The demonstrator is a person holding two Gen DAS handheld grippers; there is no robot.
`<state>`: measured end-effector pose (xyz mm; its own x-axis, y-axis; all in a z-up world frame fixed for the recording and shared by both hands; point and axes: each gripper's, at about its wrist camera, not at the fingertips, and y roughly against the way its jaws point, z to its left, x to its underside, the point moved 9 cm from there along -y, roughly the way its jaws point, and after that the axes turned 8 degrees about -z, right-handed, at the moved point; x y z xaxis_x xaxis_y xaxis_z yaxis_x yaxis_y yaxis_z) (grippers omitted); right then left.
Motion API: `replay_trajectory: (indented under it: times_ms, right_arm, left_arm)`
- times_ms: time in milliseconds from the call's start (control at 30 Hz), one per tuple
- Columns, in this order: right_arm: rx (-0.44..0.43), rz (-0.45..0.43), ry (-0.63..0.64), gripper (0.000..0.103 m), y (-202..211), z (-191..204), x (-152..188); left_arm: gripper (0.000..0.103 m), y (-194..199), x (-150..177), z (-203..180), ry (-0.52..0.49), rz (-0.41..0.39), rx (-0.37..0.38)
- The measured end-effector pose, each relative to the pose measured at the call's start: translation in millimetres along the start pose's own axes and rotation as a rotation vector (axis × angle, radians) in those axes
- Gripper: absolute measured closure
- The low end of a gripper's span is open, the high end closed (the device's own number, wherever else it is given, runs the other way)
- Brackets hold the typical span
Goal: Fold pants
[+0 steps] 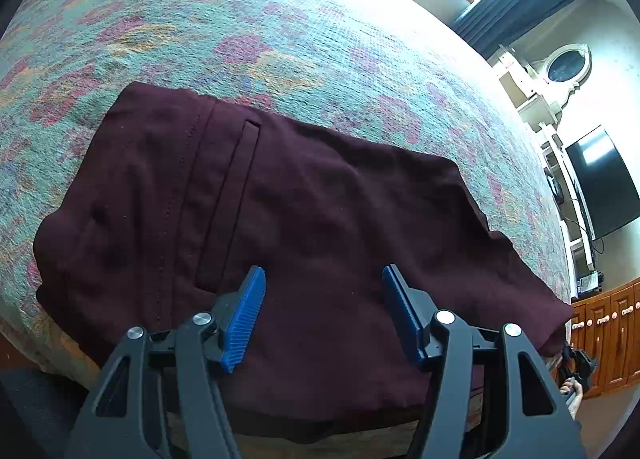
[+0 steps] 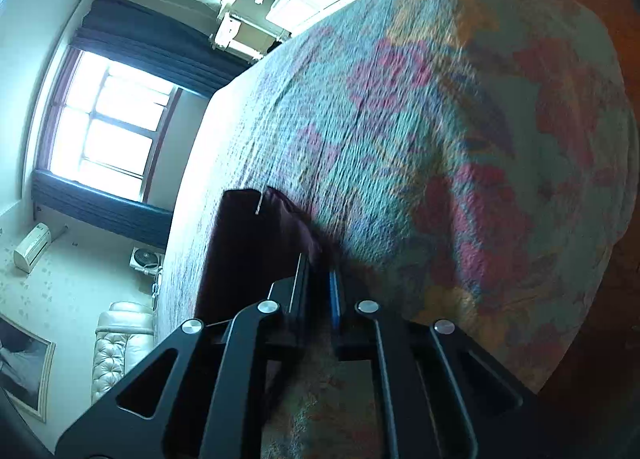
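Observation:
Dark maroon pants (image 1: 320,199) lie folded on a floral bedspread (image 1: 240,19), near the bed's front edge, a slit pocket facing up. My left gripper (image 1: 324,275) hovers open over the middle of the pants, its blue pads (image 1: 246,319) wide apart with nothing pinched. In the right wrist view the pants (image 2: 248,251) end at my right gripper (image 2: 320,263), whose jaws stand almost together with the maroon cloth's edge caught between them. That gripper (image 1: 578,367) also shows at the pants' right end in the left wrist view.
The bedspread (image 2: 440,139) stretches far beyond the pants. Off the bed's right side stand a wooden cabinet (image 1: 608,339) and a dark television (image 1: 600,183). A window (image 2: 112,119) with dark curtains and a pale sofa (image 2: 120,343) lie past the bed.

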<state>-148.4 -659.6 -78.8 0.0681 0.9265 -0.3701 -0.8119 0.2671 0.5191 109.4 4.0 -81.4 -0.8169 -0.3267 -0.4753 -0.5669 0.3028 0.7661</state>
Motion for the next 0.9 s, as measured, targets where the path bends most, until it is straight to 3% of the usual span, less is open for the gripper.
replay_trajectory:
  times_ms: [67,133,267,400,633,900]
  right_arm:
    - [0.001,-0.087,0.035,0.088,22.3,7.3,-34.9]
    - [-0.021,-0.072,0.111,0.079,22.8,27.2,-42.5]
    - [-0.066,0.093,0.205,0.078,-10.5,69.2,-13.3]
    - [-0.105,0.275,0.149,0.078,-39.4,86.2,29.3]
    - [-0.038,0.319,0.170,0.077,-75.4,96.0,55.1]
    - [-0.054,0.339,0.214,0.077,-121.9,146.1,64.0]
  left_arm:
    - [0.037,-0.7,-0.2,-1.2,-0.006,0.002,0.004]
    - [0.035,-1.8,-0.6,-2.9,-0.007,0.001,0.009]
    - [0.034,-3.4,-1.6,-3.5,-0.010,-0.007,0.002]
    - [0.034,-1.7,-1.8,-2.4,0.002,-0.008,0.005]
    - [0.033,-2.7,-3.6,-2.7,0.011,-0.005,0.010]
    - [0.030,-4.4,-4.8,-3.3,0.016,-0.005,0.014]
